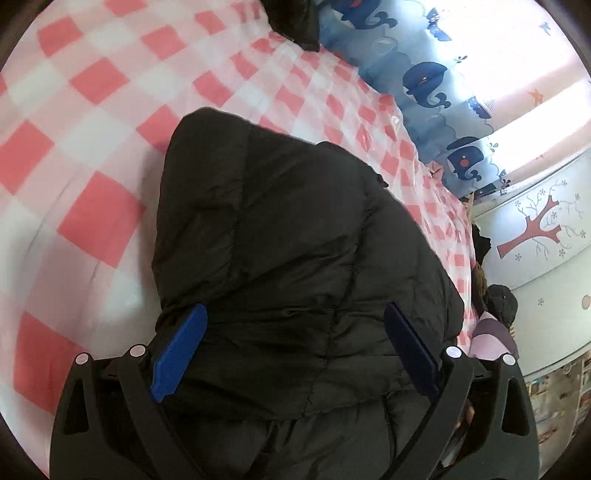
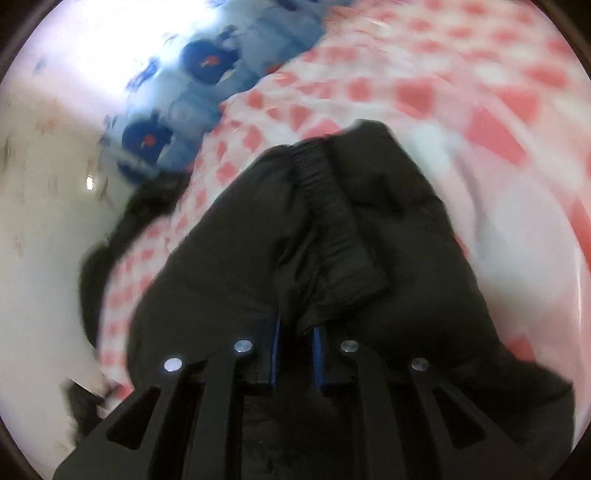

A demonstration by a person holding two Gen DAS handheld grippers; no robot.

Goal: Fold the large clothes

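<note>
A black padded jacket (image 1: 295,258) lies bunched on a bed with a pink and white checked sheet (image 1: 92,110). My left gripper (image 1: 295,325) is open, its blue pads spread wide just over the jacket, holding nothing. In the right wrist view the same jacket (image 2: 388,258) shows a ribbed cuff (image 2: 332,221) lying on top. My right gripper (image 2: 297,332) is shut on a fold of the jacket just below the cuff; the blue pads are close together with black cloth between them. That view is blurred.
A blue curtain with dark whale figures (image 1: 424,85) hangs along the bed's far side by a bright window. A white wall with a red tree sticker (image 1: 535,229) is at the right. Another dark garment (image 1: 291,22) lies at the bed's far end.
</note>
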